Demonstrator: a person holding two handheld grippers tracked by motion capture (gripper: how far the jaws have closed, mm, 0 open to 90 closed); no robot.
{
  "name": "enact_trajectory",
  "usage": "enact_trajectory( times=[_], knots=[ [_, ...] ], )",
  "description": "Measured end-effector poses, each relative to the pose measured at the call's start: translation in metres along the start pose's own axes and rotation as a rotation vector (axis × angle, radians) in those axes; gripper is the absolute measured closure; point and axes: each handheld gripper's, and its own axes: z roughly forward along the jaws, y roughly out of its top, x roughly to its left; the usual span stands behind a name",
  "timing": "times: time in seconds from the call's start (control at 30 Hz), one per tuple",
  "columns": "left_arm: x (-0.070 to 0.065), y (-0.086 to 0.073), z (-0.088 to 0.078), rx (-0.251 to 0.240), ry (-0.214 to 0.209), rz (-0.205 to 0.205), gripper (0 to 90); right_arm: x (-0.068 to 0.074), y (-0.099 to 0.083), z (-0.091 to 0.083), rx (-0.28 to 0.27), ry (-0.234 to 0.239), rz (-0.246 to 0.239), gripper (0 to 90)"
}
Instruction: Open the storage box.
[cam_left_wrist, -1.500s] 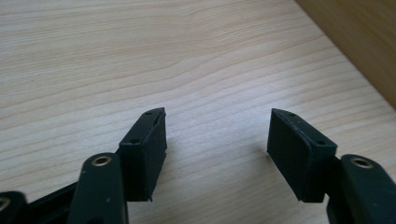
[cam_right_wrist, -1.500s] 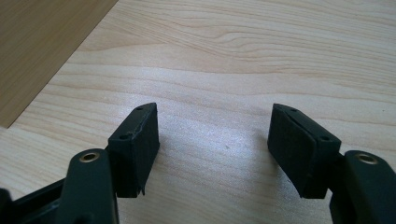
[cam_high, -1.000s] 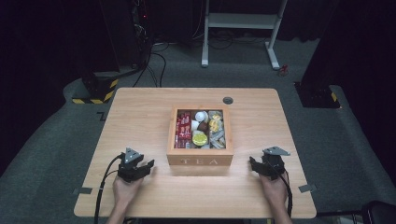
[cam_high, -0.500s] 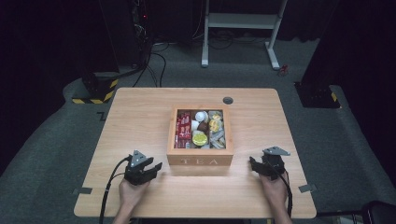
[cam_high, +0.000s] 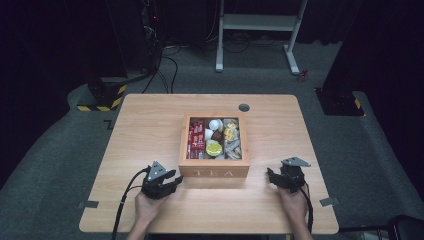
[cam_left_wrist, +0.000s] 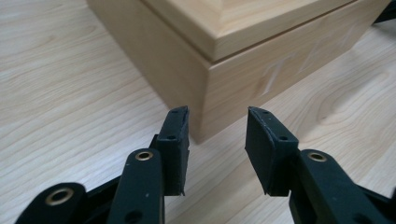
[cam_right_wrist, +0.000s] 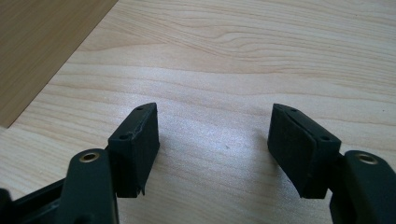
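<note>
The square pale wooden tea box, mid-table, stiff and probably weighty, is best gripped at its lower corner, faced by the left gripper, half-parted and closing on nothing; the right gripper is spread wide.

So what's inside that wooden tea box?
The box lies open: red packets at left, a white cup, a yellow round thing and pale wrapped sachets at right. Whatever lies beneath them is covered.
</note>
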Motion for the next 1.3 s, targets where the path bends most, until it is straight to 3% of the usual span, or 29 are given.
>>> enact_trajectory(
  times=[0.23, 0.47, 0.77, 0.9, 1.3],
  knots=[
    [-0.005, 0.002, 0.002, -0.001, -0.006, -0.008, 61.1, 0.0, 0.0, 0.0, 0.0, 0.001, 0.0, 33.8],
    [-0.009, 0.004, -0.004, -0.035, -0.025, 0.007, 67.8, 0.0, 0.0, 0.0, 0.0, 0.0, 0.0, 33.9],
    [-0.022, 0.015, 0.007, -0.024, -0.055, 0.036, 72.4, 0.0, 0.0, 0.0, 0.0, 0.001, 0.0, 33.9],
    [-0.028, 0.021, 0.014, -0.026, -0.07, 0.031, 73.6, 0.0, 0.0, 0.0, 0.0, 0.0, 0.0, 33.8],
    [-0.037, 0.029, 0.026, -0.01, -0.059, 0.045, 82.7, 0.0, 0.0, 0.0, -0.001, 0.001, 0.0, 33.8]
  ],
)
